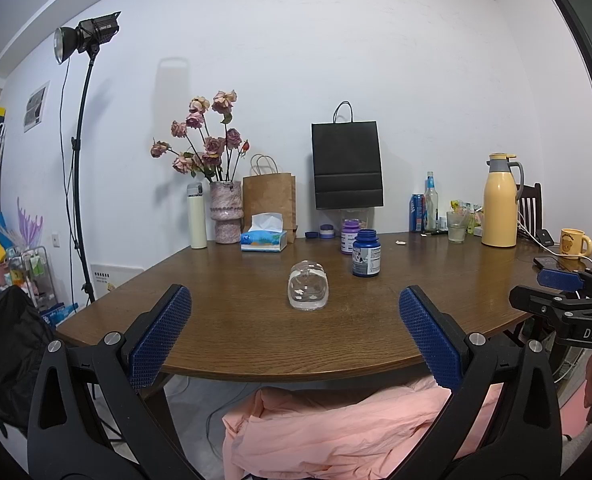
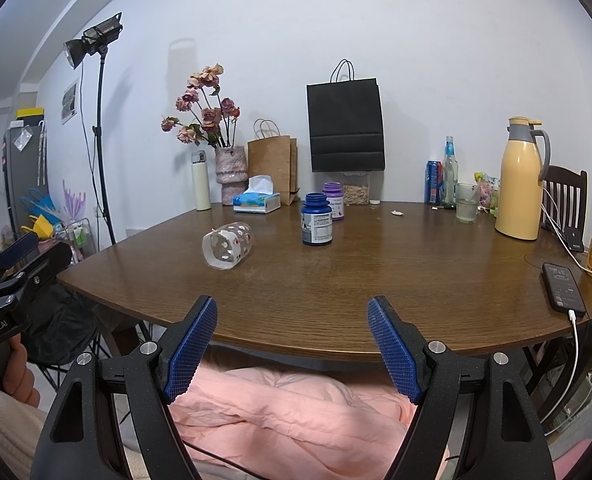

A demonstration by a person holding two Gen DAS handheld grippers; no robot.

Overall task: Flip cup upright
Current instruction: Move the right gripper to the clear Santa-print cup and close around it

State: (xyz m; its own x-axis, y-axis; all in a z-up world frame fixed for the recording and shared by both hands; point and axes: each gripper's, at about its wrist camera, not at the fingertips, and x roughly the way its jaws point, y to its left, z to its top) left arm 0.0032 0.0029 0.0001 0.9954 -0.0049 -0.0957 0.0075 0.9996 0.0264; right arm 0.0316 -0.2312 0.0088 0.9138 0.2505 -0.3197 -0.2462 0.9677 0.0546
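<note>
Far left: lamp stand (image 1: 78, 168), then thermos (image 1: 197, 216), vase of dried roses (image 1: 226, 212) and tissue box (image 1: 264, 240) along the back of the table (image 1: 216, 320).

Left gripper (image 1: 295, 332): spread wide, holding nothing, back at the near table edge and aimed almost straight at the cup (image 1: 308, 286).

Cup: clear, lying on its side mid-table, base end toward the left camera, apart from everything; from the right camera, seen left of centre with the open mouth turned toward the near left.

Just right of it and slightly farther back: blue bottle (image 1: 365, 254), with a purple jar (image 1: 350, 236) behind.

Right gripper (image 2: 292, 346): likewise parted and empty, near the table edge, well off from the cup.

Probably best done with the left one: approach low and level, close across the cup's round wall near its middle, grip gently since smooth glass may roll or slip, lift slightly, then rotate mouth-up, swinging away from the blue bottle.

Far right: yellow jug (image 1: 500, 200), mug (image 1: 574, 243), phone (image 2: 564, 284) on its cable.
</note>
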